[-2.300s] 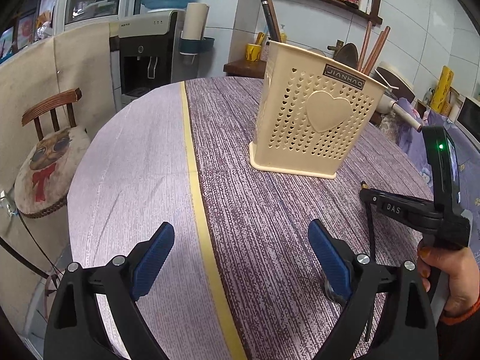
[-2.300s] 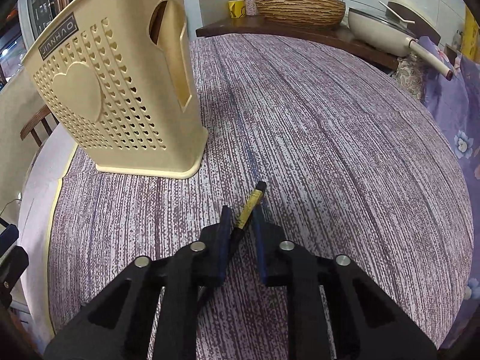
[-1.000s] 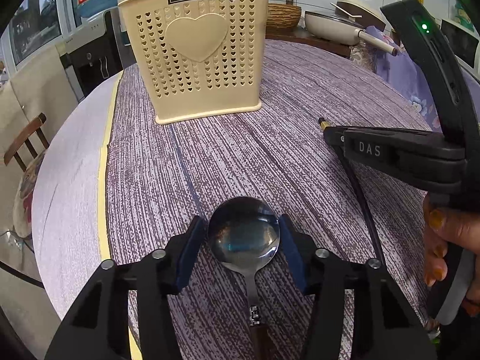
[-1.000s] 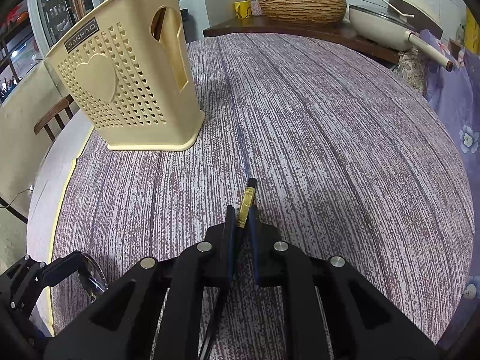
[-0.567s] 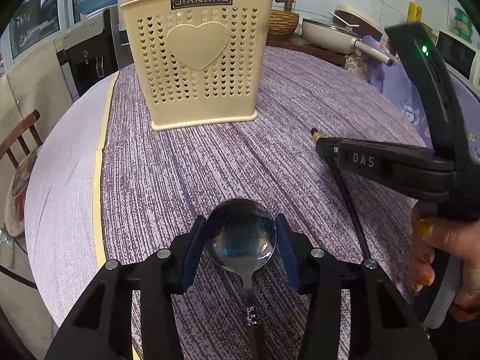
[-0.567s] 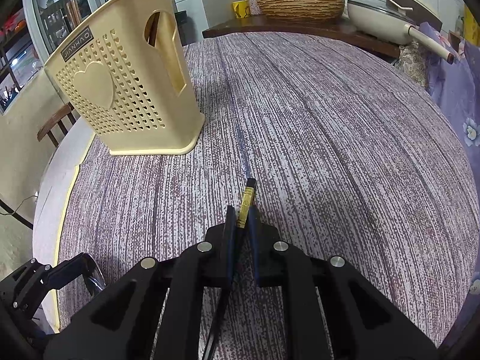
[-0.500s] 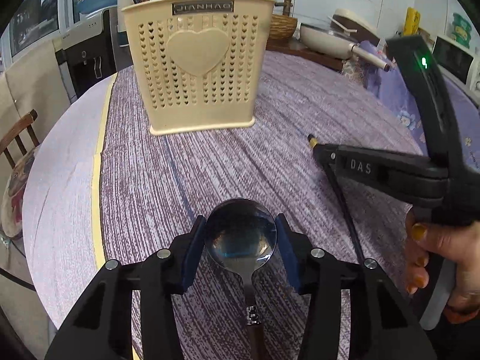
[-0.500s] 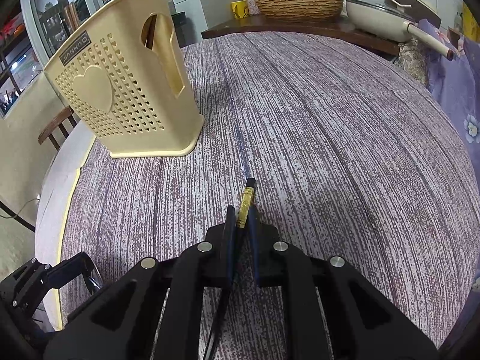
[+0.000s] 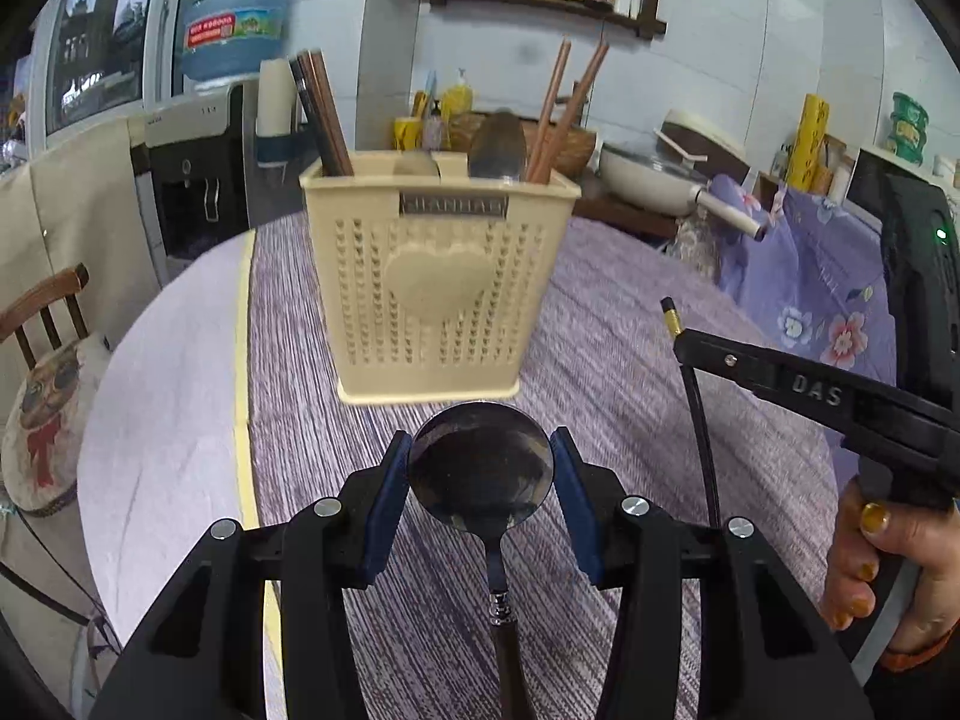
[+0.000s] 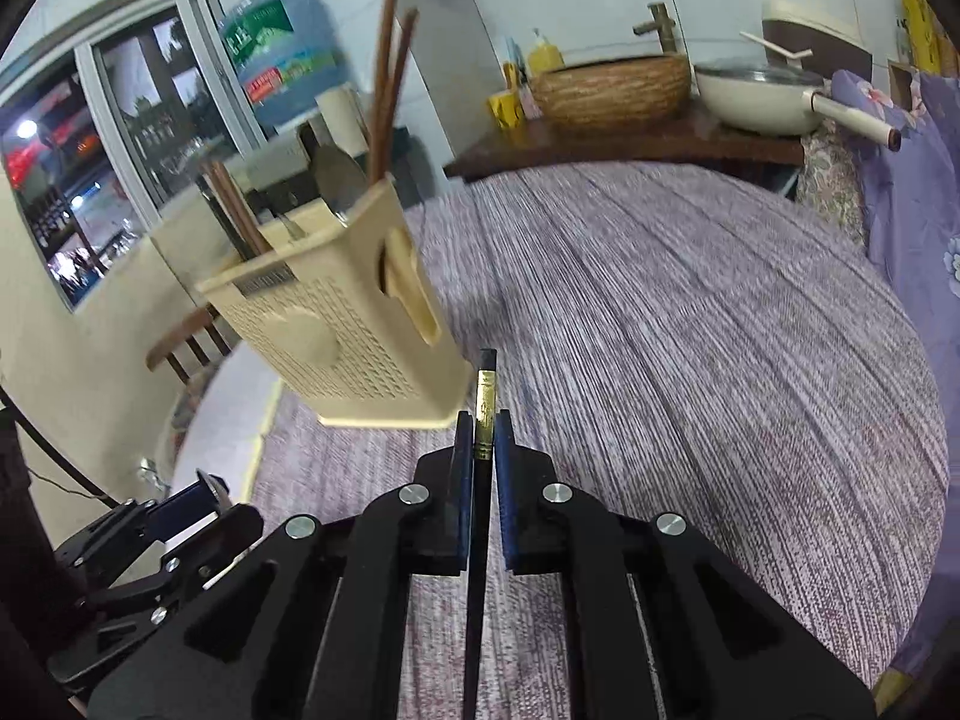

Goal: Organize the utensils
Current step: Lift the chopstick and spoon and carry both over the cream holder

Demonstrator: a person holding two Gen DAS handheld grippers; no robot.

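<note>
Left tongs point(image 9: 480, 471) clamped on spoon point(image 9: 480, 471); right tongs point(image 10: 483, 429) clamped on chopstick point(image 10: 483, 396).
Risk: utensil holder point(image 9: 438, 282) seemingly crowded; either item might snag, slip.

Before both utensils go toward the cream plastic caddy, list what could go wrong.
1. The left gripper holds the steel spoon only by the rounded rim of its bowl, so it may pivot or slip.
2. The right gripper pinches the thin black, gold-banded chopstick near its top; the long free end may swing.
3. The perforated cream caddy already holds brown chopsticks and spoons, so insertion may snag.
</note>
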